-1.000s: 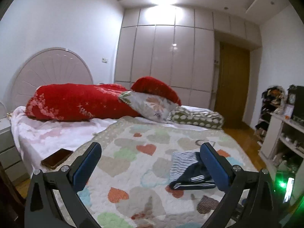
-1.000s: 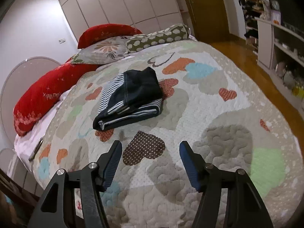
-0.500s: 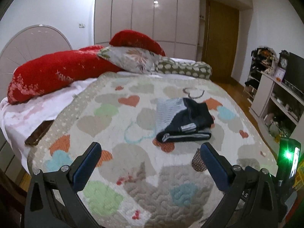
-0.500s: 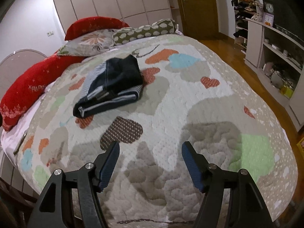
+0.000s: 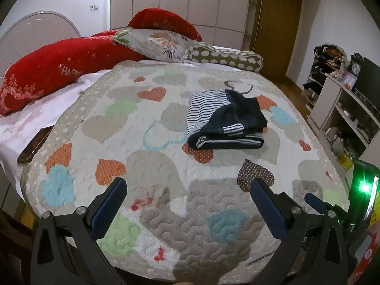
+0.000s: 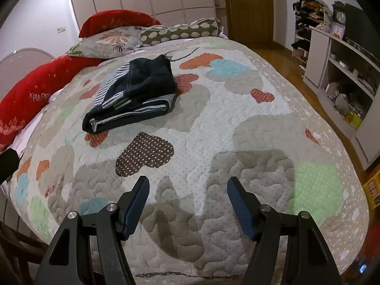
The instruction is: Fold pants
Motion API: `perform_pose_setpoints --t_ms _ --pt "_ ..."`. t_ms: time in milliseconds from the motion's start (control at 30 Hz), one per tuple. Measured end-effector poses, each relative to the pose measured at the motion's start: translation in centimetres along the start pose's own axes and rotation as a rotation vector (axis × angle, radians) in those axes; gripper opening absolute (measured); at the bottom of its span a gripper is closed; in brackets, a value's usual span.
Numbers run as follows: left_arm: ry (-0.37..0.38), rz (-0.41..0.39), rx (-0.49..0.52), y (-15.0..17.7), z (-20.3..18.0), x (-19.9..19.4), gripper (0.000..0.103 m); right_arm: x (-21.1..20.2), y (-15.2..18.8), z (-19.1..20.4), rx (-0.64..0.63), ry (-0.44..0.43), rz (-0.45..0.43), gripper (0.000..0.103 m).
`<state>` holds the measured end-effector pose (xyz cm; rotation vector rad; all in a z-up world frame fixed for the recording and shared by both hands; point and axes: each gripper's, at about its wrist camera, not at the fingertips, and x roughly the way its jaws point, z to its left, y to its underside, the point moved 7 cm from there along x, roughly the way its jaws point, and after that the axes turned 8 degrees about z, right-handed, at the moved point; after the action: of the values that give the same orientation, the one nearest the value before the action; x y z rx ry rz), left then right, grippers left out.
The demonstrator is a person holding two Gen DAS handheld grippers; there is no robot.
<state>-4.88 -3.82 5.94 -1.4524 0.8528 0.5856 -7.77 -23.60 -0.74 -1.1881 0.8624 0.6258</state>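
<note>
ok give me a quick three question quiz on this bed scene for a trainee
1. True or false: the dark navy pants with striped lining lie folded on the heart-patterned quilt, held by neither gripper.
2. How do the jaws of the left gripper and right gripper stand?
3. What flat dark object lies at the quilt's left edge in the left wrist view? A) phone B) clock C) pillow

Key: 1 true; 2 both open, nothing between them; 3 A, the dark brown phone.
</note>
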Motion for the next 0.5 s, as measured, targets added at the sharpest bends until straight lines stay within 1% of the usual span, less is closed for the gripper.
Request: perform_pose_setpoints --t_ms 300,500 --pt "-0.007 0.031 -0.019 0.37 0.36 0.61 0.103 0.49 0.33 0.18 -0.006 0.012 0.017 0.072" --pt "-0.005 0.035 -0.018 0.44 0.33 0.75 0.103 0.70 0.42 0.49 -0.017 0.015 0.021 0.072"
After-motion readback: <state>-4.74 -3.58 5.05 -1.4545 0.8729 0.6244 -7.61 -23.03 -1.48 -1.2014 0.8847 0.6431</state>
